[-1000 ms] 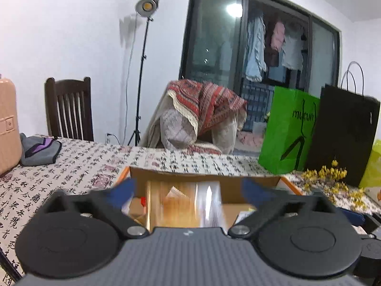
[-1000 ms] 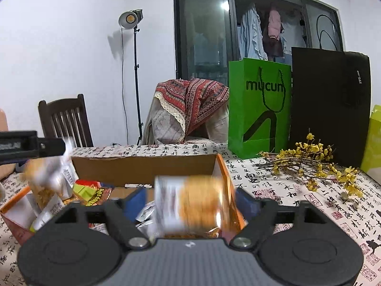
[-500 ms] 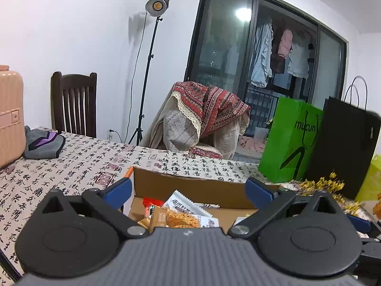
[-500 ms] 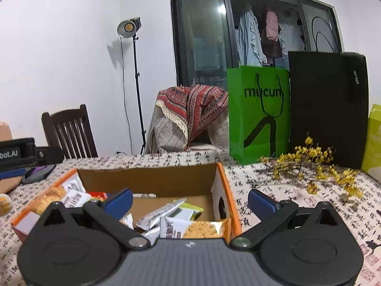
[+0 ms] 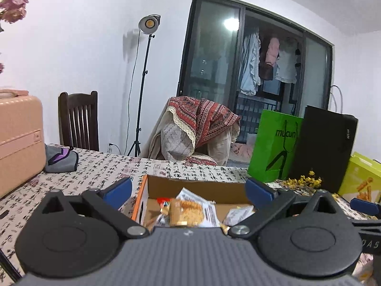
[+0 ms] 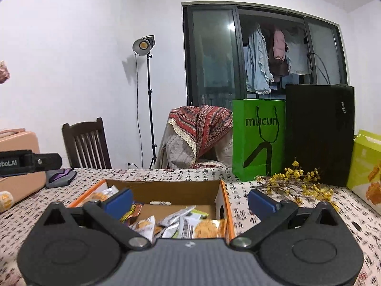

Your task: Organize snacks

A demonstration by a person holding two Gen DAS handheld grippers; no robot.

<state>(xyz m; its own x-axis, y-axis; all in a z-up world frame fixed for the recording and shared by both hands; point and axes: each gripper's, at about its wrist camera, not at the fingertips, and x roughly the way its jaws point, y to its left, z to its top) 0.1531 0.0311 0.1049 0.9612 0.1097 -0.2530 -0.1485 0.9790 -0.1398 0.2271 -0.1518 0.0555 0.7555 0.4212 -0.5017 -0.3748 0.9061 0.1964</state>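
Observation:
An open cardboard box (image 5: 195,187) with orange edges sits on the patterned tablecloth and holds several snack packets (image 5: 190,208). It also shows in the right wrist view (image 6: 176,190), with cracker packets (image 6: 207,228) inside. My left gripper (image 5: 188,188) is open and empty above the box's near side. My right gripper (image 6: 190,199) is open and empty above the box's right end. The tip of the right gripper shows at the right edge of the left wrist view (image 5: 364,205). Part of the left gripper's body shows at the left of the right wrist view (image 6: 28,162).
A pink suitcase (image 5: 19,138) and a grey pouch (image 5: 60,158) lie at the left. A green bag (image 6: 258,140), a black bag (image 6: 319,133), a yellow-green box (image 6: 364,169) and yellow flowers (image 6: 297,183) stand at the right. A wooden chair (image 5: 78,121) is behind the table.
A second ago both grippers held snack packets over the box. Both have opened and let them fall in, then lifted and drawn back a little.

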